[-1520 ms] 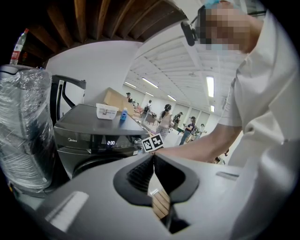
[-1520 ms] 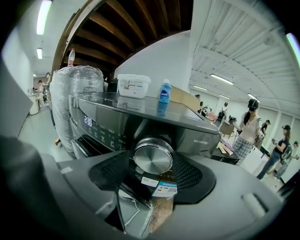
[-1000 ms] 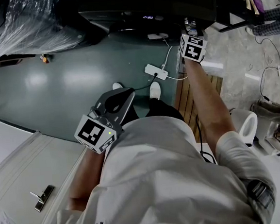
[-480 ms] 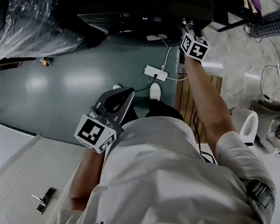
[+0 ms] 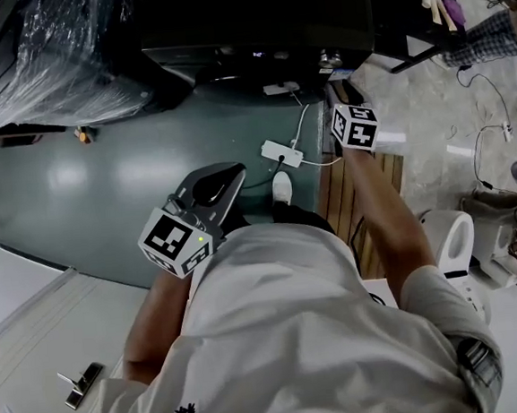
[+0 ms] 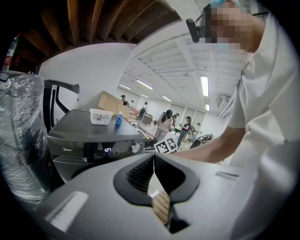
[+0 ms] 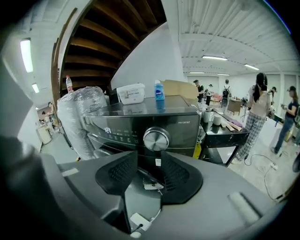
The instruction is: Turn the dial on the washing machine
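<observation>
Busy hall behind the washing machine (image 7: 126, 122); my right gripper (image 7: 149, 161), fingers (image 7: 117, 176) just narrowing, empty, aims at the dial (image 7: 156, 139) (left gripper (image 6: 153, 157) idles closed).

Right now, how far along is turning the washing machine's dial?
Done: nothing visibly. In hand: the right gripper faces the dial, short of it; its jaws, apart with nothing between them, have just been closing. The left gripper is shut. Left: grip the dial and turn it.
</observation>
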`<act>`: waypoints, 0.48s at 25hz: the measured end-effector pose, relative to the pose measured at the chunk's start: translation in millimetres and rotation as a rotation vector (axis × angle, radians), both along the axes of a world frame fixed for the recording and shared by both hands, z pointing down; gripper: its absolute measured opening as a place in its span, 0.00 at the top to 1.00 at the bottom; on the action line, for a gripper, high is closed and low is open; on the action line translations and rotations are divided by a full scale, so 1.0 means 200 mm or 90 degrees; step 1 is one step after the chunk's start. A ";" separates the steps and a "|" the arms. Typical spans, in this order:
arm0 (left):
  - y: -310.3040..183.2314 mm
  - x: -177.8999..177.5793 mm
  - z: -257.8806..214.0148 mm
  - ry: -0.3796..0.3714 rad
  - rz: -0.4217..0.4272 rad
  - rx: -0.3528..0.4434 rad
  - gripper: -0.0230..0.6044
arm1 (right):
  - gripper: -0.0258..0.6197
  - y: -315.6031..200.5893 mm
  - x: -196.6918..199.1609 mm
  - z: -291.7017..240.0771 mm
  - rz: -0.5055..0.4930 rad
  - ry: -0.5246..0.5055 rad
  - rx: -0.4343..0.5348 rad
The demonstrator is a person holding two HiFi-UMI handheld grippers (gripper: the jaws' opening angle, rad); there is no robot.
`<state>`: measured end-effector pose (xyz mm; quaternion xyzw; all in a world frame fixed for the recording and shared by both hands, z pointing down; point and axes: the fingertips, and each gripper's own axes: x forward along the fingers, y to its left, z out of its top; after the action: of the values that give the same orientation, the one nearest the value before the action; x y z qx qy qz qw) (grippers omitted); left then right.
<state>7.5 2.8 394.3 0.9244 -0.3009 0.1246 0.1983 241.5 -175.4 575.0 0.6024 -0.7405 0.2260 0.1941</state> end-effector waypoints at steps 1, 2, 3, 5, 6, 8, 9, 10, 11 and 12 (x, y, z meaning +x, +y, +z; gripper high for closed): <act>-0.01 0.01 0.00 0.001 0.003 0.001 0.87 | 0.74 0.05 0.00 -0.01 -0.015 0.005 -0.001; -0.01 0.03 0.01 0.001 0.008 0.002 0.87 | 0.79 0.10 -0.01 -0.03 -0.032 0.008 -0.003; -0.02 0.04 0.01 0.001 0.012 0.002 0.87 | 0.83 0.16 -0.01 -0.05 -0.048 0.011 -0.005; -0.03 0.07 0.02 -0.004 0.022 0.003 0.87 | 0.89 0.26 -0.03 -0.08 -0.074 0.008 -0.008; -0.04 0.08 0.02 -0.007 0.026 0.005 0.87 | 0.92 0.31 -0.04 -0.11 -0.085 0.004 -0.009; -0.06 0.11 0.02 -0.011 0.032 0.010 0.87 | 0.95 0.40 -0.06 -0.17 -0.109 -0.007 -0.008; -0.07 0.12 0.01 -0.011 0.035 0.013 0.88 | 0.96 0.44 -0.08 -0.21 -0.123 -0.012 -0.007; -0.08 0.14 0.00 -0.011 0.037 0.015 0.88 | 0.96 0.48 -0.09 -0.25 -0.137 -0.016 -0.005; -0.09 0.15 0.00 -0.012 0.040 0.017 0.88 | 0.96 0.52 -0.11 -0.29 -0.151 -0.020 -0.003; -0.09 0.15 0.00 -0.015 0.041 0.018 0.88 | 0.96 0.55 -0.12 -0.33 -0.166 -0.025 -0.001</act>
<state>38.5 -15.6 393.8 0.9348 -0.2752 0.1373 0.1775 216.7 -65.0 508.8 0.4965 -0.8160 0.2112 0.2076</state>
